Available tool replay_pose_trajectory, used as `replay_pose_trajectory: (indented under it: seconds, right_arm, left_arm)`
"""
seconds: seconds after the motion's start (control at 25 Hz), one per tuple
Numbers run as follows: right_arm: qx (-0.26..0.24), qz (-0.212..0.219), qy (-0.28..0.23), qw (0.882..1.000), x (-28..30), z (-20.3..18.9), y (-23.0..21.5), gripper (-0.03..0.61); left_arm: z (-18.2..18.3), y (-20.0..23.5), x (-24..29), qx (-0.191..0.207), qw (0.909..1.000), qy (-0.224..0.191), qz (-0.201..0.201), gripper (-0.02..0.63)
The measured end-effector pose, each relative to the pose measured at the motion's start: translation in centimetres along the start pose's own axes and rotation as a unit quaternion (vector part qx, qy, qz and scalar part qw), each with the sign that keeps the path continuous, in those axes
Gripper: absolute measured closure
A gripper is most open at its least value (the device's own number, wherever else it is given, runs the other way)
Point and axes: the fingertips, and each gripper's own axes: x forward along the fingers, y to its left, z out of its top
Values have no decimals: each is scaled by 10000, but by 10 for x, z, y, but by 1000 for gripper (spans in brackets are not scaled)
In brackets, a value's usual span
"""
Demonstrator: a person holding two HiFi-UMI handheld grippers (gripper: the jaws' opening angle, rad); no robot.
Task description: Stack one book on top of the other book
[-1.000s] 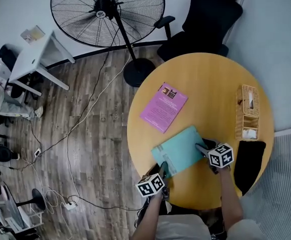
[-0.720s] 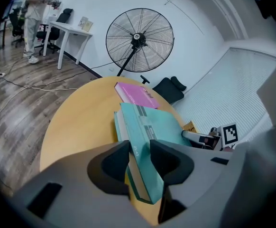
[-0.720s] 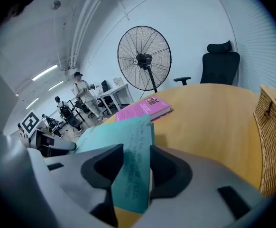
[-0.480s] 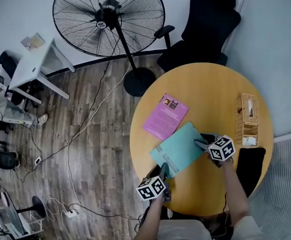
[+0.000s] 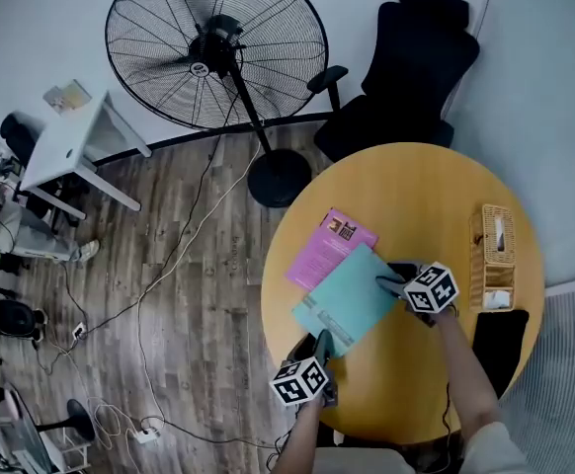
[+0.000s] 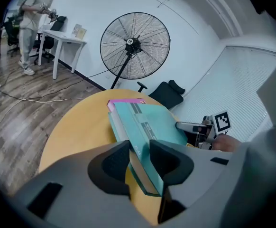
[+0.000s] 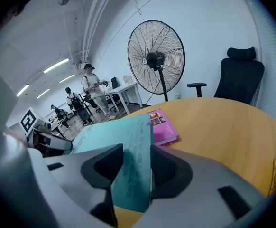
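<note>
The left gripper (image 5: 321, 346) is clamping the near corner of the rectangular teal-covered book (image 5: 347, 299), which is hanging partly over the flat magenta paperback (image 5: 325, 243) on the round wooden table (image 5: 416, 186); the right gripper (image 5: 390, 282) is gripping its right edge. Judged stiff, moderately heavy, smooth-covered: opposite-edge holds suit it

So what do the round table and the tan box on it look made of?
Table: wood or wood-look laminate, smooth, faint grain. Box: probably woven wicker or rattan, judging by its ribbed tan sides.
</note>
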Motion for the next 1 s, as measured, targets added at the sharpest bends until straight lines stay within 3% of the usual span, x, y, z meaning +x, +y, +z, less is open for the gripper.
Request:
replay_pose_trajectory:
  seconds: [0.76, 1.0]
  right_arm:
    - [-188, 174, 128, 9996, 52, 63, -69, 391]
    - [-497, 288, 169, 9982, 75, 80, -79, 388]
  left_arm:
    - [70, -6, 59, -120, 9997, -131, -169, 471]
    - [77, -1, 71, -401, 9990, -159, -92, 471]
